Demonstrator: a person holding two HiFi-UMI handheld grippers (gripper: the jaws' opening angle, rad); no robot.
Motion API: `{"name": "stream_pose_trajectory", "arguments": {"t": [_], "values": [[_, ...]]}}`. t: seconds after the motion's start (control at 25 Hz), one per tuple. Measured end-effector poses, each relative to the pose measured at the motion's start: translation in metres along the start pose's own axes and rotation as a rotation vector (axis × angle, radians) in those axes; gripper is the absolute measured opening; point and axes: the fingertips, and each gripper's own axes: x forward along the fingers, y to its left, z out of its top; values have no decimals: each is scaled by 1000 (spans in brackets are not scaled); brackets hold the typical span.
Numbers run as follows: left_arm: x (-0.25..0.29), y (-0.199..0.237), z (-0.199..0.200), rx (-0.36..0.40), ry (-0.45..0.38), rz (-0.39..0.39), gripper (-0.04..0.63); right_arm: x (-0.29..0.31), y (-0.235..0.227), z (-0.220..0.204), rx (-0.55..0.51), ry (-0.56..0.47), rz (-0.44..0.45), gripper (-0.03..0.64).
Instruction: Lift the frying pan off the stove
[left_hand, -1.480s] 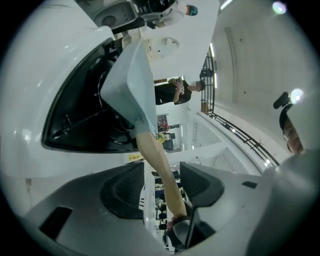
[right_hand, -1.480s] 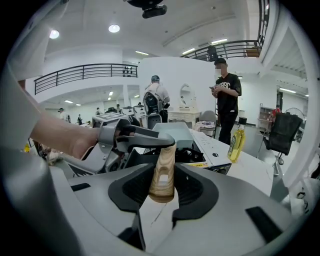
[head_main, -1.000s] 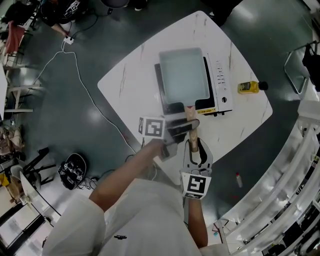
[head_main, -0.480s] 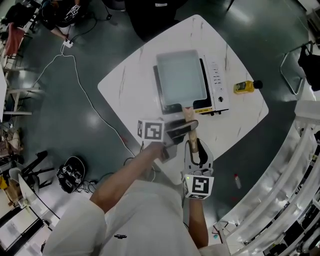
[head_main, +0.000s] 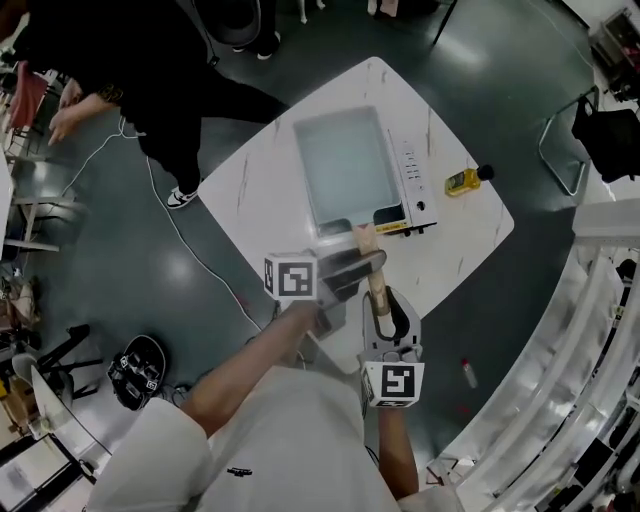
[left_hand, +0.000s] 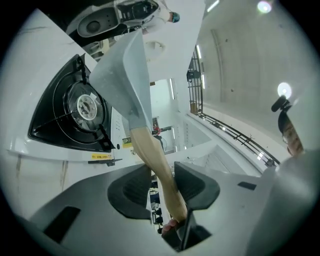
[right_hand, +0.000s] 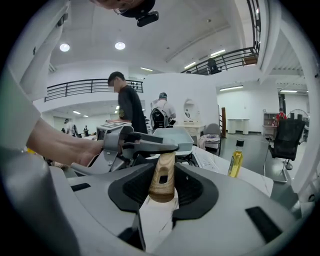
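Observation:
The grey rectangular frying pan hangs over the stove on the white table. In the left gripper view the pan is tilted and clear of the black burner. Its wooden handle points toward me. My left gripper crosses the handle from the left, with its pads pressing on the wood. My right gripper comes in along the handle and is shut on its end. The left gripper also shows just ahead in the right gripper view.
A yellow oil bottle stands on the table right of the stove. A person in dark clothes is at the table's far left corner. A chair stands at the right, and a white cable runs over the floor.
Both grippers keep their hold on the handle. The head view has shifted, so table and pan sit further up-left in it. A person in dark clothes has come into view at the upper left.

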Motion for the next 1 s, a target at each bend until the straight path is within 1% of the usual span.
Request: {"name": "stream_pose_trajectory", "arguments": {"t": [0.12,0.28,0.48,0.72,1.0], "values": [[-5,-19,0,20,3,-8,137,-12,5,19,-12,-21,-2,115],[-11,-49,3,67,1,11,138,-28,12,41,-9,-64,30,117],[-23,-89,6,119,-12,13,140,-45,26,71,-38,-97,56,117],[-36,-117,14,190,-30,33,141,-55,39,94,-19,-158,70,117],[-54,-148,21,243,-46,21,143,-65,58,119,-34,-210,83,117]]}}
